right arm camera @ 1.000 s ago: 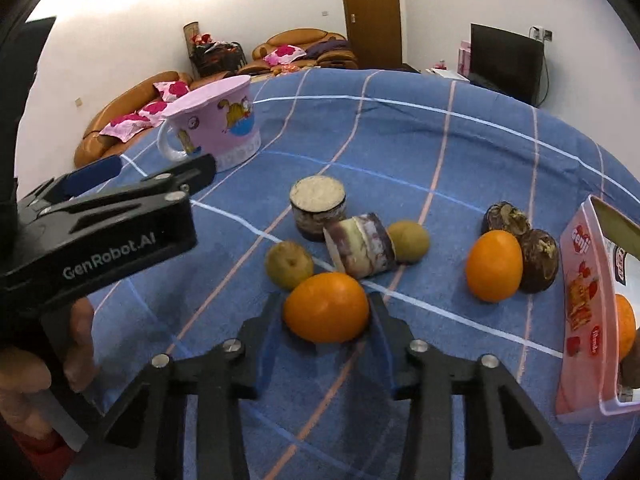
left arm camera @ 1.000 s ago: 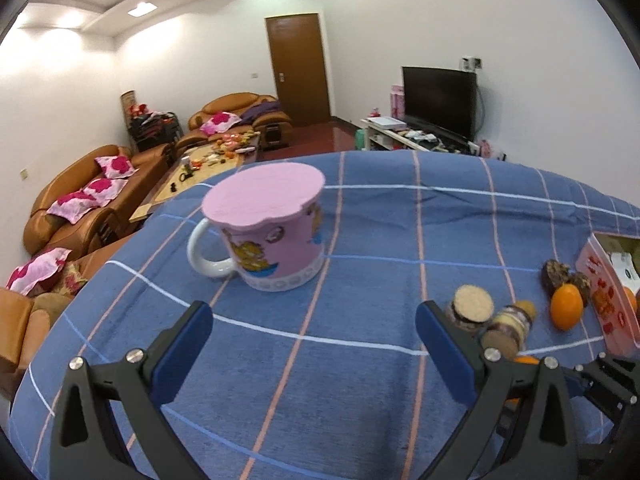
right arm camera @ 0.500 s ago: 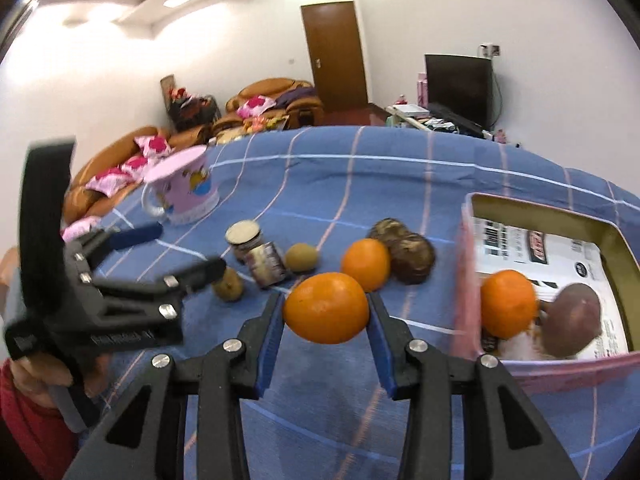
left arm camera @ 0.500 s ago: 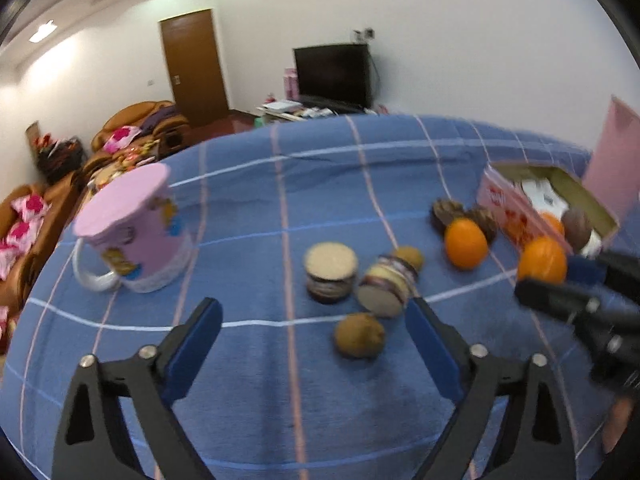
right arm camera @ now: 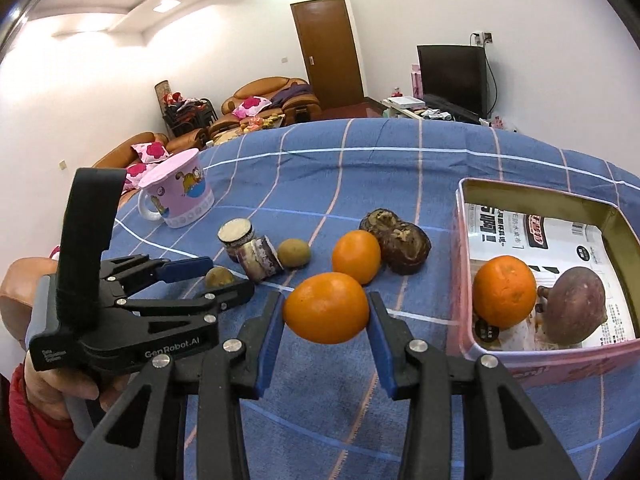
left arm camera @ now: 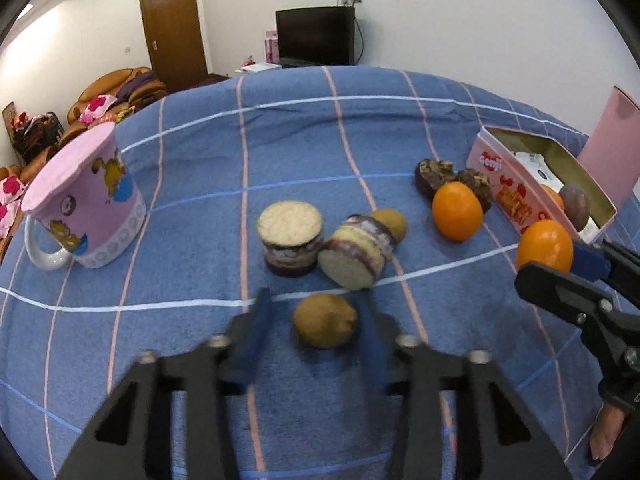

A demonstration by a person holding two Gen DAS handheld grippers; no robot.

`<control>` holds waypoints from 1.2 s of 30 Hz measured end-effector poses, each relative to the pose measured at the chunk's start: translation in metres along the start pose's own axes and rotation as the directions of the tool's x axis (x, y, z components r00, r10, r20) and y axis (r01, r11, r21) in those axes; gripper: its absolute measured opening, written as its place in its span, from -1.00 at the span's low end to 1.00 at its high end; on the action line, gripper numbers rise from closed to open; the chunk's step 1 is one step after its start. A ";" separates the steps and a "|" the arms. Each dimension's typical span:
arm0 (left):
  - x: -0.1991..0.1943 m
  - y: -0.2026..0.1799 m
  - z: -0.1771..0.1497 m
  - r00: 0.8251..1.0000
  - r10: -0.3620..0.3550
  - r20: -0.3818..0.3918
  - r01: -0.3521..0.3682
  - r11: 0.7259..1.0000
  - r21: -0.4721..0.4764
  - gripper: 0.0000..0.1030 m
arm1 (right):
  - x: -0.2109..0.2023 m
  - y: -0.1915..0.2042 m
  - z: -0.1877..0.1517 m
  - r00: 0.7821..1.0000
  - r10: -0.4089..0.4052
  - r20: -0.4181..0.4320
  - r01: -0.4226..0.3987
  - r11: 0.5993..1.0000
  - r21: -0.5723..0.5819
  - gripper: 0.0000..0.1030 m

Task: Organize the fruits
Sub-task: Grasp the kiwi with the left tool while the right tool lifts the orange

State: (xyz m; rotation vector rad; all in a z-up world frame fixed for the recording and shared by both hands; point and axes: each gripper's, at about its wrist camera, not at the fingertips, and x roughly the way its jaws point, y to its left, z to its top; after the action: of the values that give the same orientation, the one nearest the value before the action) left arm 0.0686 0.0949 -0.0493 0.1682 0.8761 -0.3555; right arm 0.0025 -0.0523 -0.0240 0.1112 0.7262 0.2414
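Note:
A brown kiwi (left arm camera: 325,326) (right arm camera: 218,276) lies on the blue checked cloth between the blurred fingers of my left gripper (left arm camera: 316,312) (right arm camera: 231,276). Its jaws are closing, with a thin gap still showing on each side of the fruit. My right gripper (right arm camera: 326,308) (left arm camera: 548,268) is shut on an orange (right arm camera: 326,308) (left arm camera: 544,246), held above the cloth just left of the pink tin (right arm camera: 464,240) (left arm camera: 504,184). In the tin lie another orange (right arm camera: 504,290) and a brownish-purple fruit (right arm camera: 574,306).
On the cloth lie a loose orange (left arm camera: 457,210), a second kiwi (left arm camera: 390,222), two dark wrinkled fruits (left arm camera: 436,172) and two round layered cakes (left arm camera: 290,236), one tipped over. A pink lidded mug (left arm camera: 84,200) stands far left. A person's hand (right arm camera: 24,292) holds the left gripper.
The left gripper swung from the mug to the nearest kiwi, dropped toward it and narrowed its wide jaws around it. The right gripper carried the orange off the cloth to beside the tin.

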 end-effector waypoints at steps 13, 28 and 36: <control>-0.052 0.029 -0.004 0.945 0.089 0.314 -0.012 0.971 -0.238 -0.38 | -0.028 -0.008 0.005 0.987 -0.074 0.144 0.075 0.997 0.002 -0.17; -0.065 -0.021 -0.003 0.891 0.242 0.384 -0.152 0.956 -0.250 -0.38 | -0.031 -0.024 0.012 0.945 -0.253 0.208 0.264 0.964 -0.023 -0.17; -0.059 -0.057 0.004 0.897 0.216 0.385 -0.144 0.968 -0.207 -0.38 | -0.041 -0.049 0.013 0.920 -0.318 0.230 0.328 0.945 -0.006 -0.17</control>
State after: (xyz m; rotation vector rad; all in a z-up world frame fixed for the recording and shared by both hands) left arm 0.0162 0.0544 -0.0011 0.0098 0.4703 -0.1289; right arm -0.0097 -0.1101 0.0036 -0.0251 0.5015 -0.0725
